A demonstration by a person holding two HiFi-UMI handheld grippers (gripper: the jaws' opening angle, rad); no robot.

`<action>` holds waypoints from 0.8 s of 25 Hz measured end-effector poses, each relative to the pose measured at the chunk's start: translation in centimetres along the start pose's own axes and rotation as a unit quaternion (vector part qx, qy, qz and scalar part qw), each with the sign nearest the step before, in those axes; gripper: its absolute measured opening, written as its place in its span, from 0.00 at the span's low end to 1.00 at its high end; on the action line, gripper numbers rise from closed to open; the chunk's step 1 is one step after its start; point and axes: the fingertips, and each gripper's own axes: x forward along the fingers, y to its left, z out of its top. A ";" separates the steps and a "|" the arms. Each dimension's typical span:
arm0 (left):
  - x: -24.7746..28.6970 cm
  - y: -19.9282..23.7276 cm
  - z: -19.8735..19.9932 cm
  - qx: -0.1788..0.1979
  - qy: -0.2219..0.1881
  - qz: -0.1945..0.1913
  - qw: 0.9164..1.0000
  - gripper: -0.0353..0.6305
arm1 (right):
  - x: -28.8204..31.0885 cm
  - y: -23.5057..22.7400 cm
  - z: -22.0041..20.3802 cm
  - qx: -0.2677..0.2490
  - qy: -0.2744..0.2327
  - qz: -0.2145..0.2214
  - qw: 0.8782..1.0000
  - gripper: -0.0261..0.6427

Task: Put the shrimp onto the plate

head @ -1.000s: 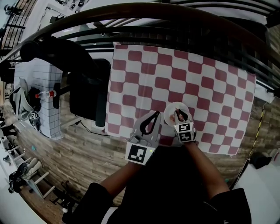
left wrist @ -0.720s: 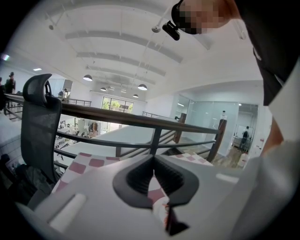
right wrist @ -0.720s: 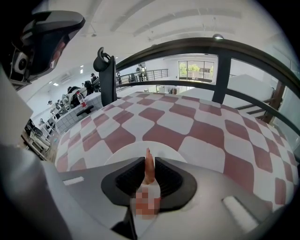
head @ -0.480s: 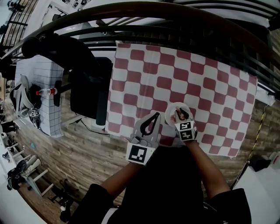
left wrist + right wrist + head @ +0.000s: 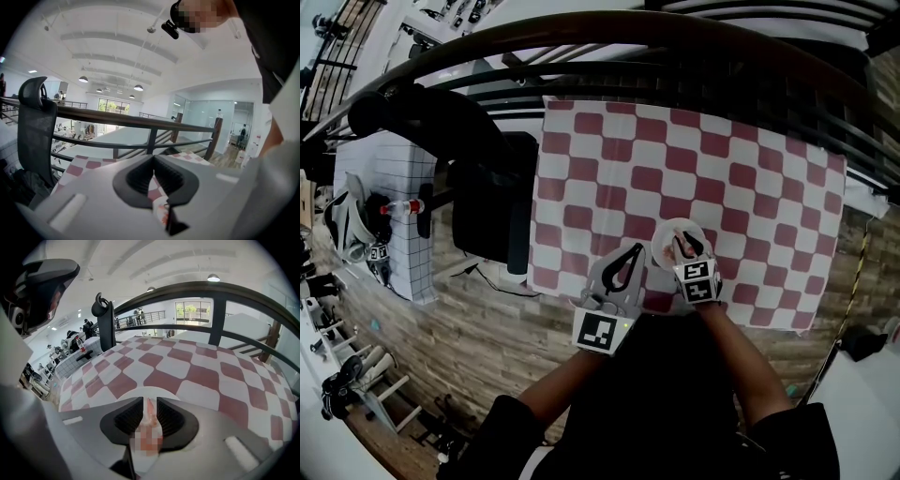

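A pinkish-orange shrimp (image 5: 150,414) sits between the jaws of my right gripper (image 5: 149,402), which is shut on it. That gripper (image 5: 684,247) hangs over a small white plate (image 5: 663,238) near the front edge of the red-and-white checked cloth (image 5: 694,159). In the right gripper view the plate's rim (image 5: 137,392) shows just beyond the jaws. My left gripper (image 5: 632,250) rests just left of the plate, shut with nothing in it. In its own view the left gripper (image 5: 153,161) has its tips touching above the cloth.
A dark curved railing (image 5: 675,37) runs along the far side of the table. To the left stand a black office chair (image 5: 478,178) and a white grid-topped table (image 5: 389,216) with small items. The floor below is wood.
Both grippers keep their places at the plate. Only the head view has shifted slightly.
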 end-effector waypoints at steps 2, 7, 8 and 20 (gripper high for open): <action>-0.2 -0.3 0.1 0.000 -0.003 -0.004 1.000 0.06 | -0.4 -0.1 0.3 0.004 -0.004 -0.003 1.000 0.17; -1.2 -0.4 0.2 -0.010 -0.008 -0.003 1.000 0.06 | -2.8 0.2 2.1 0.025 -0.024 -0.002 0.999 0.17; -1.4 -0.4 0.3 -0.012 -0.011 -0.004 1.000 0.06 | -3.3 0.3 2.4 0.027 -0.028 -0.001 0.999 0.17; -5.7 -3.4 2.2 0.025 -0.049 -0.042 0.998 0.06 | -10.7 3.7 5.8 0.067 -0.105 -0.010 0.992 0.11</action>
